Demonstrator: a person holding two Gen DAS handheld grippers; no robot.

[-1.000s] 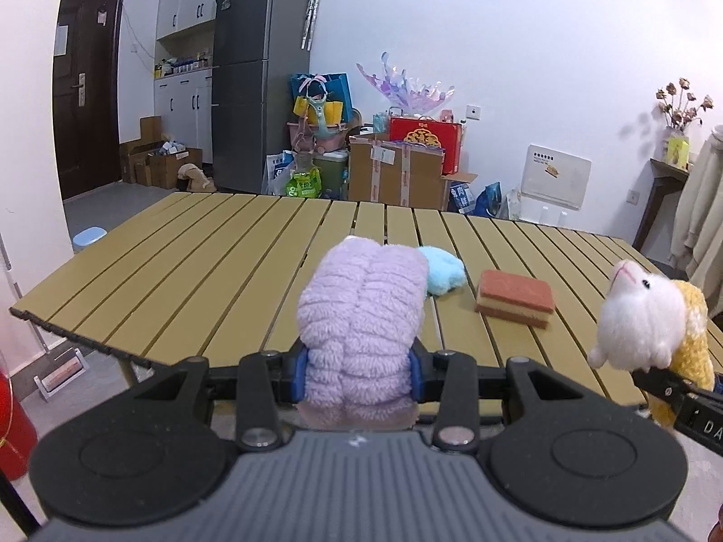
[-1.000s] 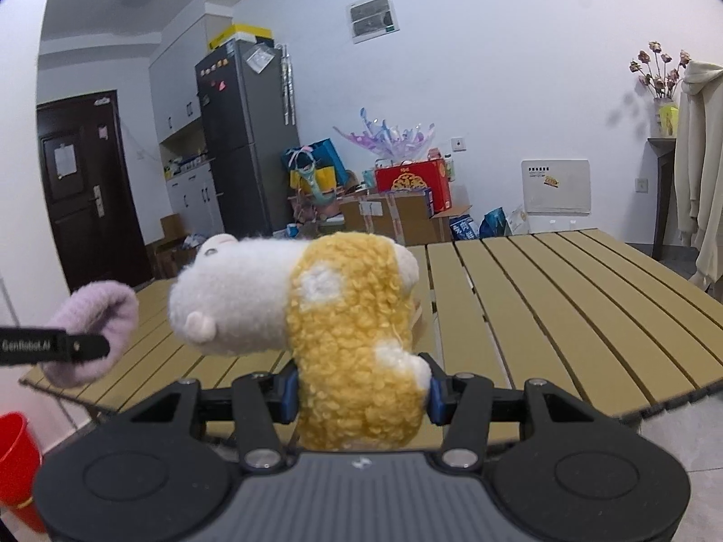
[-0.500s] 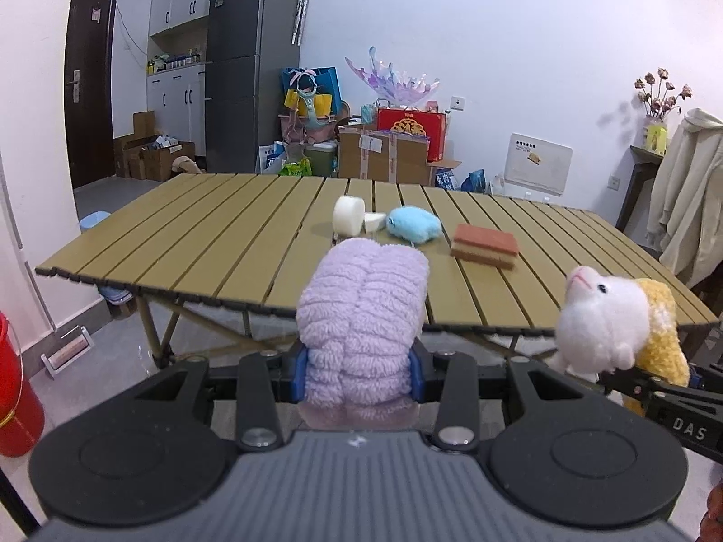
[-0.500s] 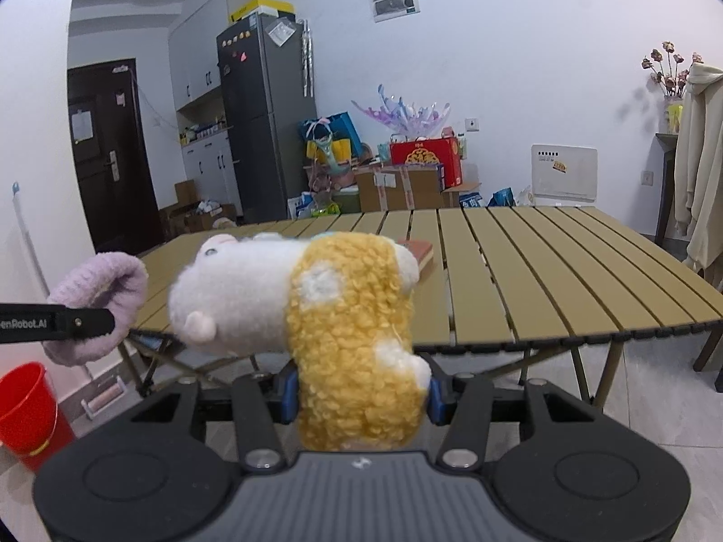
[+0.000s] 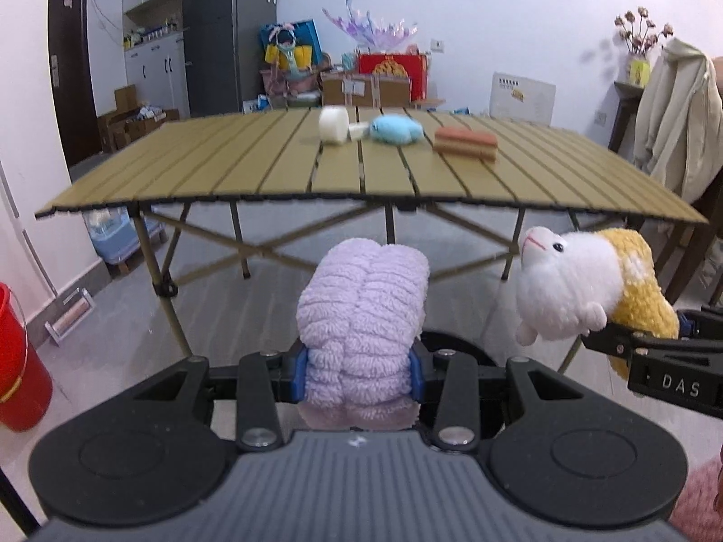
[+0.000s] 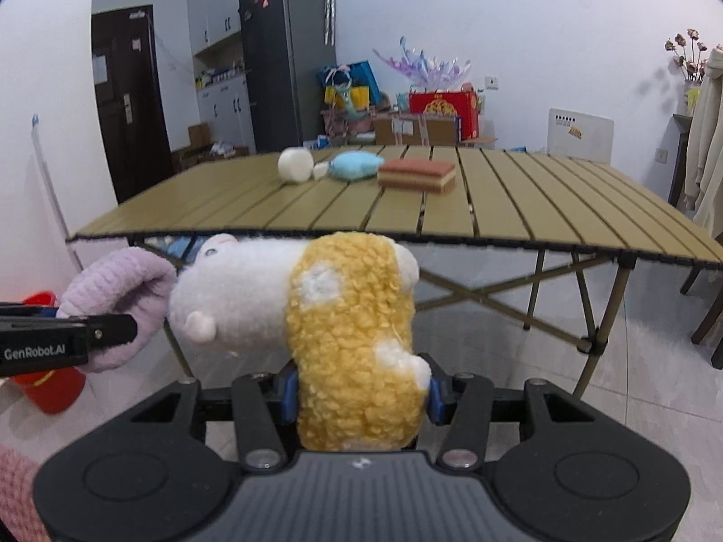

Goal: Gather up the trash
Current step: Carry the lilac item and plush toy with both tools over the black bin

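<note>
Two soft items held off the slatted olive folding table [image 5: 253, 171]: my left gripper [image 5: 359, 368] pinches a fluffy lilac plush roll [image 5: 361, 311]; my right gripper [image 6: 361, 395] clamps a yellow-and-white plush sheep [image 6: 352, 334]

White walls, pale grey tiled floor [image 5: 113, 343]. Olive slatted folding table w/ crossed metal legs [image 5: 253, 167] across mid frame. Tall dark grey fridge [image 6: 289, 58] upper centre-left, white cabinets [image 6: 221, 108] beside it, dark brown door [image 6: 124, 104] at left. Brown cardboard boxes [image 5: 370, 88] & red gift box [image 6: 445, 108] along back wall. Beige coat [image 5: 678, 108] hanging at right edge.
</note>
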